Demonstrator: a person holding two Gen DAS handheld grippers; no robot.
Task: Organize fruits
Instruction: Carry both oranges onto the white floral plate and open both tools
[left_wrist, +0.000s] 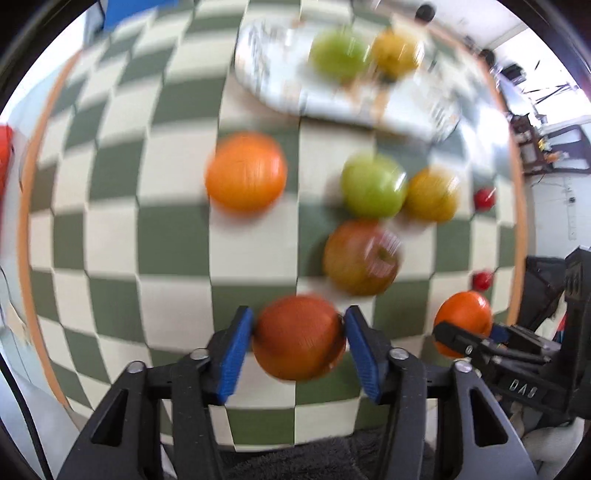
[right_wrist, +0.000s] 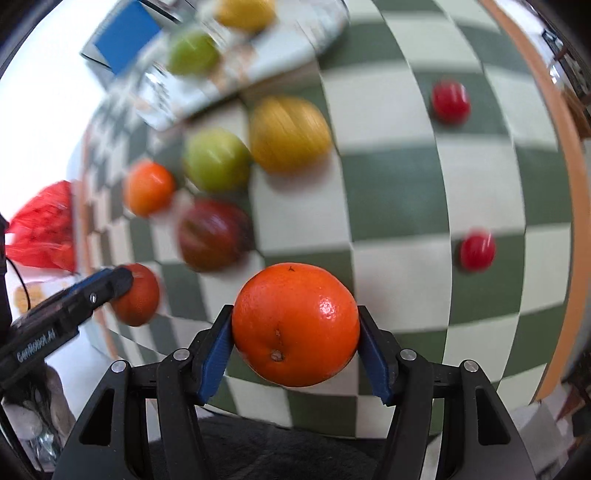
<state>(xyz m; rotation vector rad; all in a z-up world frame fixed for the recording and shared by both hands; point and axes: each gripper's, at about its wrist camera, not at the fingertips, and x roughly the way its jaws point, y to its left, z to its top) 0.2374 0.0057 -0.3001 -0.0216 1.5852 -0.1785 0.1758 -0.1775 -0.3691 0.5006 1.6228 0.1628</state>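
Observation:
My left gripper (left_wrist: 299, 321) is shut on a dark orange (left_wrist: 299, 343), held above the checkered tablecloth (left_wrist: 177, 236). My right gripper (right_wrist: 295, 315) is shut on a bright orange (right_wrist: 295, 328). Each gripper also shows in the other's view, at the side, with its orange. Loose on the cloth lie an orange (left_wrist: 245, 171), a green apple (left_wrist: 373, 184), a yellow fruit (left_wrist: 432, 194), a red-green apple (left_wrist: 362, 256) and two small red fruits (left_wrist: 484, 198) (left_wrist: 482, 280). A patterned plate (left_wrist: 266, 66) at the far side holds a green apple (left_wrist: 338, 53) and a yellow fruit (left_wrist: 395, 51).
The cloth has an orange border (right_wrist: 554, 155) along the table's edge. A red plastic bag (right_wrist: 44, 229) lies off the table's left side. A blue box (right_wrist: 125, 35) stands behind the plate (right_wrist: 280, 48). Both views are motion-blurred.

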